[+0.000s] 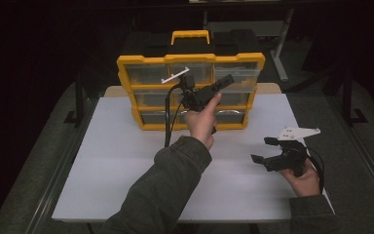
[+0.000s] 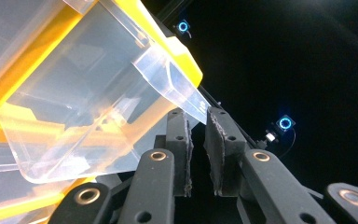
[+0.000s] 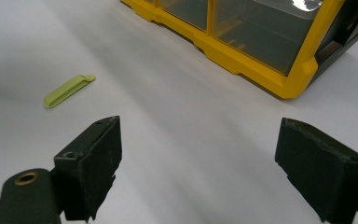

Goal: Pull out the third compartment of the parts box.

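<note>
High view shows one yellow organizer (image 1: 190, 92) at the tabletop's far edge; left gripper (image 2: 197, 114) nearly closed on one clear drawer's (image 2: 93, 102) lip, right gripper (image 3: 198, 163) wide open, empty.

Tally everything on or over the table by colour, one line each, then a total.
Yellow: 1, the drawer organizer
Clear: 1, the drawer pinched by the left gripper
Green: 1, the clip
Black: 2, the left gripper and the right gripper
Total: 5
</note>
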Available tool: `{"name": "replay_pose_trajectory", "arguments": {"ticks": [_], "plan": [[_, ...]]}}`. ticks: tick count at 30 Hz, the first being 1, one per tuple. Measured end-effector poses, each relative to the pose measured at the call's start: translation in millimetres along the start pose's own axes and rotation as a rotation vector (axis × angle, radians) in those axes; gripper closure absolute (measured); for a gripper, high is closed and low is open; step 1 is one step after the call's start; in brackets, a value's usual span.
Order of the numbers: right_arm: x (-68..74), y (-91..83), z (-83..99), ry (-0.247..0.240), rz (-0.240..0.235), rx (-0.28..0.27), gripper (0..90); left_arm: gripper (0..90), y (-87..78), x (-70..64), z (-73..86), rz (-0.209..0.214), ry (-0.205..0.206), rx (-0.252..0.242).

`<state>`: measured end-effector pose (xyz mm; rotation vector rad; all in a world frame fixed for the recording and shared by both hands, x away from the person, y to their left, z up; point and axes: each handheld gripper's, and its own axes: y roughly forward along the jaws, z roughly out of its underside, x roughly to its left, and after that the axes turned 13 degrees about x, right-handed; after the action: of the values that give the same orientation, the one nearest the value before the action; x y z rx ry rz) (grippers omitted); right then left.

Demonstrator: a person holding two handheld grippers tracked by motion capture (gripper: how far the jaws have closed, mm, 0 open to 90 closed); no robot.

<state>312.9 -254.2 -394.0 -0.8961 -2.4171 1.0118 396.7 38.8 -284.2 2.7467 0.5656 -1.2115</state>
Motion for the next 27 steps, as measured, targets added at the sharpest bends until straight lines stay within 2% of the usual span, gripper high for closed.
{"name": "replay_pose_trajectory", "arguments": {"ticks": [4, 6, 12, 16, 17, 19, 21, 22, 26, 27], "plan": [[0.4, 0.3, -0.2, 0.001, 0.001, 0.002, 13.6, 79.1, -1.8, -0.9, 1.8, 0.000, 0.004, 0.007], [0.6, 0.8, -0.3, -0.003, 0.003, 0.004, 13.7, 79.1, -2.7, -2.6, 4.3, 0.014, -0.010, 0.001], [0.9, 1.0, -0.5, -0.004, 0.003, 0.003, 13.7, 79.2, -5.1, -5.0, 6.9, 0.016, -0.003, 0.005], [1.0, 1.3, -0.6, -0.008, 0.004, 0.004, 13.7, 79.3, -5.9, -5.9, 7.8, 0.008, 0.028, 0.013], [1.5, 1.0, -0.6, -0.006, 0.003, 0.007, 13.6, 77.4, -7.2, -7.1, 8.9, -0.004, 0.059, 0.037], [1.5, 0.8, -0.6, -0.006, 0.002, 0.007, 13.6, 75.4, -7.9, -8.6, 10.1, -0.011, 0.073, 0.046], [0.9, 0.4, -0.4, -0.005, 0.000, 0.001, 13.7, 73.8, -12.6, -10.0, 12.5, -0.040, 0.140, 0.092], [0.9, 0.4, -0.4, -0.005, 0.000, 0.001, 13.7, 72.7, -12.6, -10.0, 12.5, -0.040, 0.140, 0.092], [1.6, -0.1, -0.5, -0.005, 0.002, 0.001, 13.7, 69.4, -18.3, -10.7, 11.2, -0.055, 0.200, 0.162], [1.7, -0.2, -0.4, -0.005, 0.001, 0.001, 13.7, 67.9, -22.3, -12.5, 9.3, -0.069, 0.252, 0.190]]}}
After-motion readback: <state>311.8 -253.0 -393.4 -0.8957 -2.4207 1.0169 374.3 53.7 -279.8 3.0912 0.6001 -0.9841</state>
